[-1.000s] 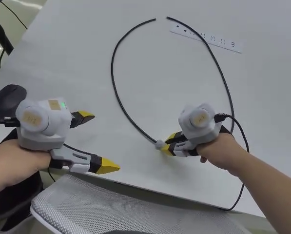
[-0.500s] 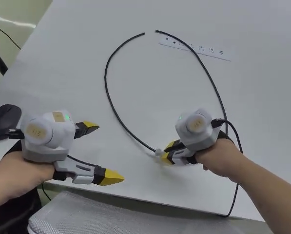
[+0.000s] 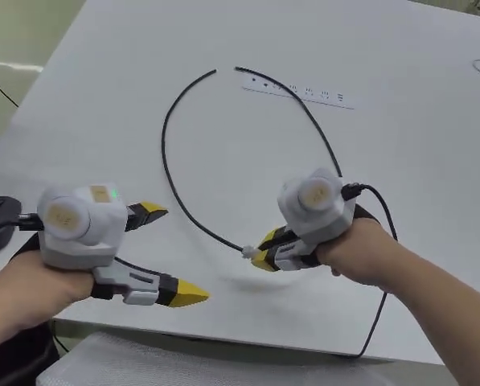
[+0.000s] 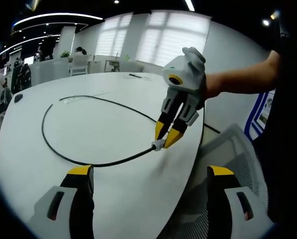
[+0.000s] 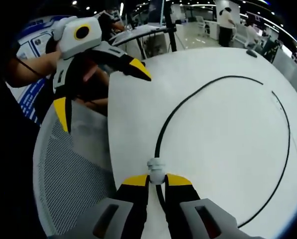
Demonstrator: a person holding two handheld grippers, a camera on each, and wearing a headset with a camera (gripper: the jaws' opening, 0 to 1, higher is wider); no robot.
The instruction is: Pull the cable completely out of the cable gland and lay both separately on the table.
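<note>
Thin black cable (image 3: 166, 153) lies as a wide, nearly closed loop on the white table (image 3: 416, 153), its two free ends close together beside a flat white power strip (image 3: 300, 90) at the far side. The small white cable gland (image 3: 246, 252) is still threaded on the cable at the near end of the loop. The right gripper (image 3: 260, 259) has its yellow-tipped jaws pinched together on the cable just behind the gland. In the right gripper view the gland (image 5: 156, 169) sits right at the jaw tips.

Compared with a second ago, the gland end has come up slightly off the surface, and a soft shadow now lies on the table below it, apart from it. The left gripper (image 3: 175, 253) stays off to the side with its jaws spread wide and holding nothing.

The table's front edge runs just below both grippers. The left gripper's lower jaw hangs past it, above a grey mesh chair (image 3: 223, 366). Bare tabletop lies inside the loop and to its right.
</note>
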